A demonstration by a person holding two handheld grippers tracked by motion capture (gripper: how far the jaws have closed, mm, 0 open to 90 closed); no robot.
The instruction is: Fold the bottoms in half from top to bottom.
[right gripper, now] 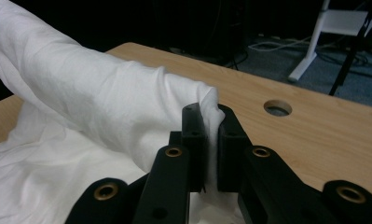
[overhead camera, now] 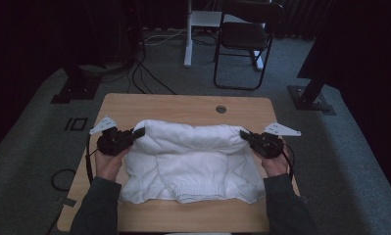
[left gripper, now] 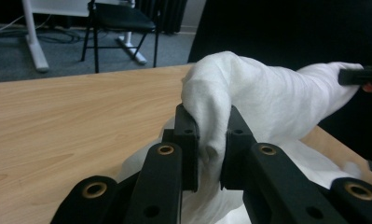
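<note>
The room was dim, with grey carpet, loose cables on the floor and a black folding chair [overhead camera: 244, 36] beyond the far edge of a light wooden bench [overhead camera: 183, 105]. A round cable hole [overhead camera: 221, 109] sat near the bench's far right corner.

Across the middle of the bench lay a white garment [overhead camera: 190, 169], most of it flat on the wood with its near hem close to the person's side. Its far edge was raised into a rounded roll that ran from one gripper to the other.

The left gripper [overhead camera: 135, 133] held the left end of that raised edge; in the left gripper view its jaws were closed narrowly on a thick pinch of white cloth that bulged up above them. The right gripper [overhead camera: 245, 135] gripped the opposite end, and in the right gripper view its jaws stood nearly together with a thin fold of fabric clamped between them.

Holding both ends at matching height kept the edge stretched and level, so the cloth hung as one even roll rather than sagging in the middle. That looked like a fold in progress: the far edge probably lifted so it could be carried toward the near hem. The hands sat wide apart, just outside the garment's sides, likely to keep the fabric taut and the fold line straight.
</note>
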